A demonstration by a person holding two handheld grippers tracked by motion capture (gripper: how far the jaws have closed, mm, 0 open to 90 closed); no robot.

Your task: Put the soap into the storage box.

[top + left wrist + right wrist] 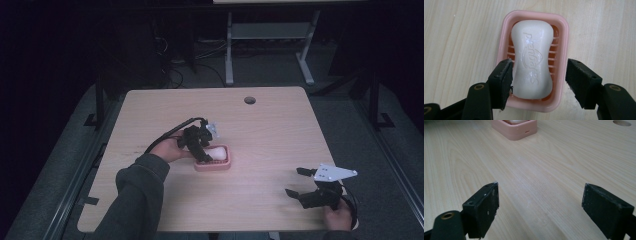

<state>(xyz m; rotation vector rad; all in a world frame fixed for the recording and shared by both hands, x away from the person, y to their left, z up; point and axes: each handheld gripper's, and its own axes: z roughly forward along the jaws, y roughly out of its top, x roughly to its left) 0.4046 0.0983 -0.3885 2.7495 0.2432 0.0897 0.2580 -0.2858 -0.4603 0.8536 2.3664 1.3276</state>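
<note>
Pale wood-grain table (260,130), dark room behind. At left, my left hand (167,148) holds my left gripper (537,80) over the pink plastic soap dish (564,35) near the table's middle. Its jaws are apart: one pad sits inside the dish beside the white waisted soap bar (532,57), the other outside the dish wall. At right, my right gripper (298,182) rests near the table's front edge, jaws wide apart, well apart from the dish.
</note>
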